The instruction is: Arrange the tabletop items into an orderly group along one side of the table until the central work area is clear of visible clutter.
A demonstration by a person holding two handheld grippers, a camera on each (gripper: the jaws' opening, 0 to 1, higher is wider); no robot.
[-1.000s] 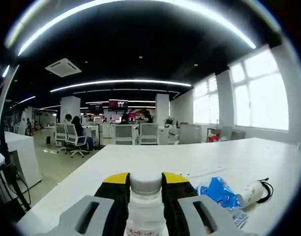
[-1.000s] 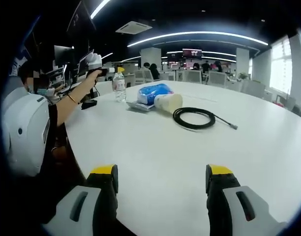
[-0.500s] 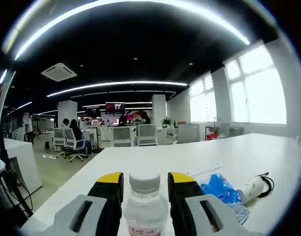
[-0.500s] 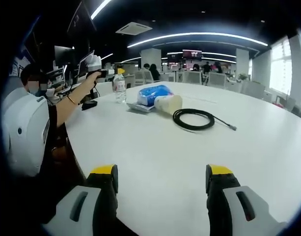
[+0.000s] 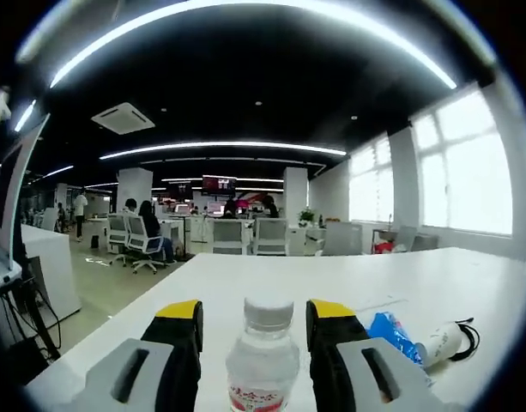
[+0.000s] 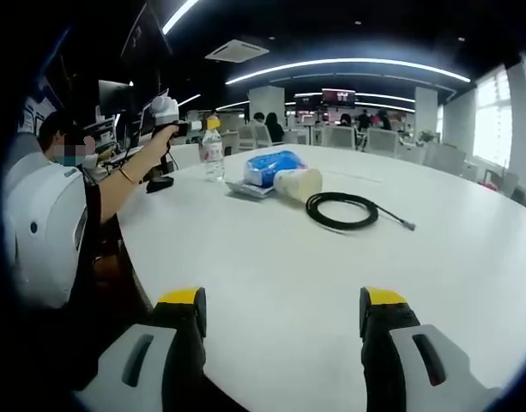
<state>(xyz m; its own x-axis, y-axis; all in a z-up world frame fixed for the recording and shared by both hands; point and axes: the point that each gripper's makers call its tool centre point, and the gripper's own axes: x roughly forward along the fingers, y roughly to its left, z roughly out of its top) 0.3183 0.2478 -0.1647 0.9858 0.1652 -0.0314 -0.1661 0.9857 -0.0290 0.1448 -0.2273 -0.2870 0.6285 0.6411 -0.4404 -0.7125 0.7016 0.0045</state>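
Left gripper view: jaws astride bottle (image 5: 264, 365).

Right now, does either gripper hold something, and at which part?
Nothing is held. The left gripper is open around the water bottle, with gaps beside its cap. The right gripper is open over the bare table.

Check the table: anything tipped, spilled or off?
One thing: the cup lies on its side against the blue pack, mouth toward the camera; no spill visible. The bottle stands upright near the table edge, and the cable sits in a loose coil with one end trailing out.
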